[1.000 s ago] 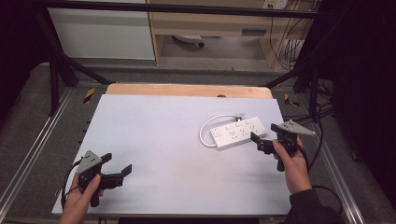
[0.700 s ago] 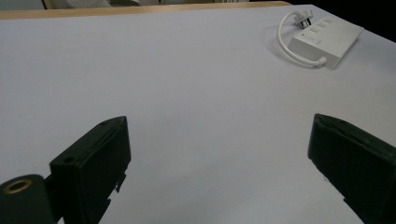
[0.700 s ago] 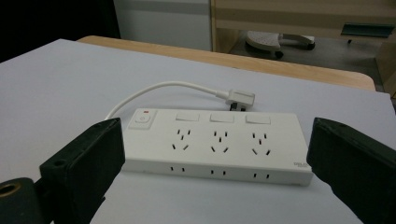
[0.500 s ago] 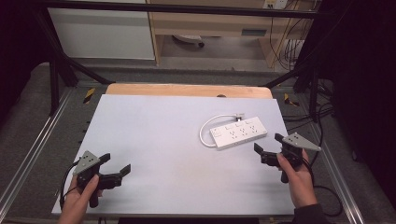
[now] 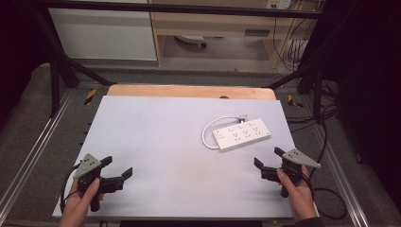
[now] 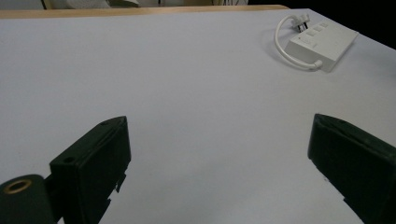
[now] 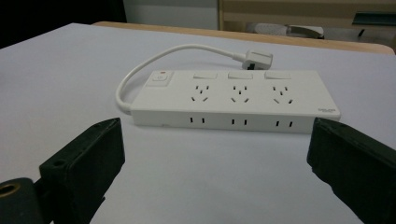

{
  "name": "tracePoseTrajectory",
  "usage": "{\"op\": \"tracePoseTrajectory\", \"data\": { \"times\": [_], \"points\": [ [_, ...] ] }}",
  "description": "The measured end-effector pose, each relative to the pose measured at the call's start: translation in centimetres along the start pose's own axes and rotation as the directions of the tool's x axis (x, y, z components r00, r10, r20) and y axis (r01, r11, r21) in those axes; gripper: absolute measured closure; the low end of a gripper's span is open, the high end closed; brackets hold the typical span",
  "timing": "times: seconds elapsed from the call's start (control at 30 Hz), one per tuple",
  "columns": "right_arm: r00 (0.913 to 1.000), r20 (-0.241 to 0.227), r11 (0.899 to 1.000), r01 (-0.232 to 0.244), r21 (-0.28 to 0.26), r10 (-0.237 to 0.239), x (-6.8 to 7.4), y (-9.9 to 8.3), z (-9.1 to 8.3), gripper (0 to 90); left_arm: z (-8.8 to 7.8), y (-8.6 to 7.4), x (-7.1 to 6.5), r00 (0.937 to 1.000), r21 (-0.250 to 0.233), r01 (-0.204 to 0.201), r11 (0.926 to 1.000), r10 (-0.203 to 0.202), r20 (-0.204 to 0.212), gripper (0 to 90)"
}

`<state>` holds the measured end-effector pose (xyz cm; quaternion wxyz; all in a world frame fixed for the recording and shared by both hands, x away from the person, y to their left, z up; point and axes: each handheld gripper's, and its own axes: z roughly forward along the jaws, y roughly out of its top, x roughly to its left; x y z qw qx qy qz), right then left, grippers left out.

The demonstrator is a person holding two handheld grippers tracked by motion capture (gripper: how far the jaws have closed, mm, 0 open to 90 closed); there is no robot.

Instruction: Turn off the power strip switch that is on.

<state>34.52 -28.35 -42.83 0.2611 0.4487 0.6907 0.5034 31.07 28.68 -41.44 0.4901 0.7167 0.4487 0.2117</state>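
High view: a white power strip (image 5: 241, 136) is lying right of centre on the pale grey table (image 5: 156, 132), its short cord (image 5: 208, 133) looped round its left end and the plug (image 5: 242, 118) resting just behind it. The left gripper (image 5: 116, 170) is being held at the lower left of the frame, jaws spread wide, nothing gripped, well apart from the strip. The right gripper (image 5: 267, 159) is being held at the lower right, near the strip's front edge but clear of it, jaws wide and empty.

Left gripper view: both black jaws are being shown far apart over bare table. The power strip (image 6: 322, 43) is sitting in the upper right corner, far off. From here nothing could be steadied by this gripper.

Right gripper view: the power strip (image 7: 233, 99) is lying broadside across the middle of the frame, three socket groups and a switch with a red dot facing up. The jaws are standing about as wide apart as the strip is long.

Risks, as judged: a lengthwise grab is likely to slip off the ends; the light strip could be pushed along the smooth table; the loose cord (image 7: 159, 58) could be snagged by a jaw.
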Motion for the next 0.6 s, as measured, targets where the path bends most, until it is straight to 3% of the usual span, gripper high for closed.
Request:
{"op": "tracePoseTrajectory", "data": {
  "times": [0.23, 0.43, 0.6],
  "points": [
    [0.9994, -0.036, 0.999, 0.003, 0.039, -0.002, 0.9, -1.0, 0.8, 3.7, 0.1, 0.0, -0.1, 1.0000, 0.002, -0.005, 1.0000, 0.005, 0.000, 5.7],
    [0.9964, -0.072, 0.995, 0.051, 0.087, -0.045, 2.1, -1.4, 2.1, 2.9, 0.2, 0.0, -0.1, 1.0000, 0.004, -0.010, 0.9999, 0.010, 0.000, 5.7],
    [0.9966, -0.071, 0.993, 0.050, 0.111, -0.042, 2.0, -1.6, 2.6, 3.1, 0.2, 0.1, -0.1, 1.0000, 0.004, -0.008, 1.0000, 0.008, 0.001, 5.7]
  ]
}}
